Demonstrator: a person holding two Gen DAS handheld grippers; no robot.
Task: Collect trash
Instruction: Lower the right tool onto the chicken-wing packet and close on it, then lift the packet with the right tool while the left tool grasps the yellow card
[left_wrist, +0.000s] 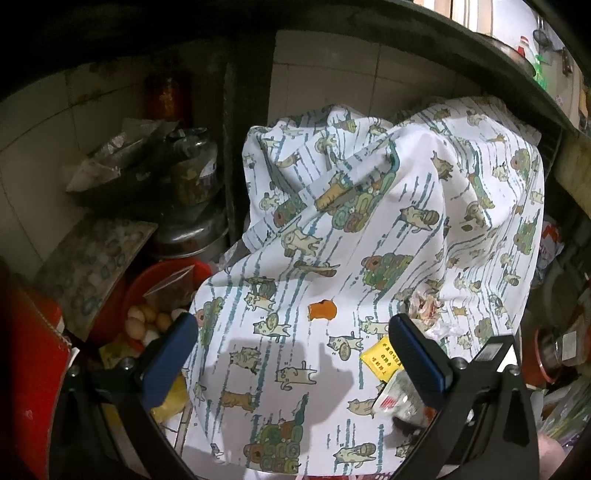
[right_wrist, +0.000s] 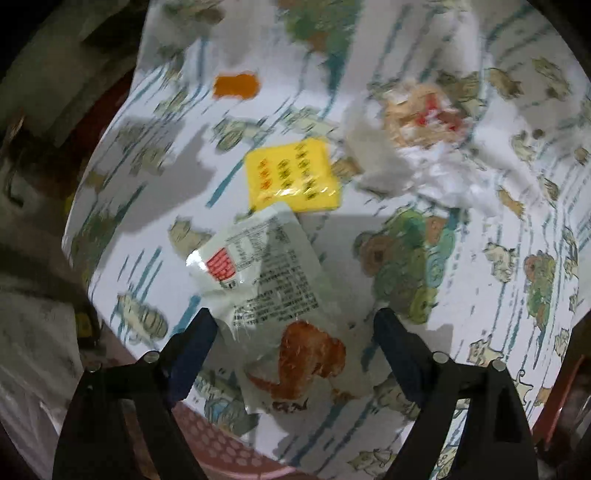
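Note:
A cloth printed with cartoon cats (left_wrist: 369, 229) (right_wrist: 480, 258) is spread over a mound, and trash lies on it. The pieces are an orange scrap (left_wrist: 322, 309) (right_wrist: 235, 85), a yellow packet (left_wrist: 380, 356) (right_wrist: 291, 173), a crumpled stained tissue (left_wrist: 428, 308) (right_wrist: 424, 122) and a clear food wrapper (left_wrist: 393, 398) (right_wrist: 273, 288) with a fried-chicken picture. My left gripper (left_wrist: 295, 332) is open above the cloth, left of the yellow packet, with nothing between its fingers. My right gripper (right_wrist: 295, 321) points down, open, and the wrapper lies between its fingers, unpinched.
Left of the cloth are a red bowl of eggs (left_wrist: 147, 321), stacked metal pots (left_wrist: 192, 236), a jar (left_wrist: 192, 173) and a red container (left_wrist: 29, 350). A dark shelf edge (left_wrist: 498, 62) runs overhead at the right. A pink dotted rim (right_wrist: 221, 454) shows below the cloth.

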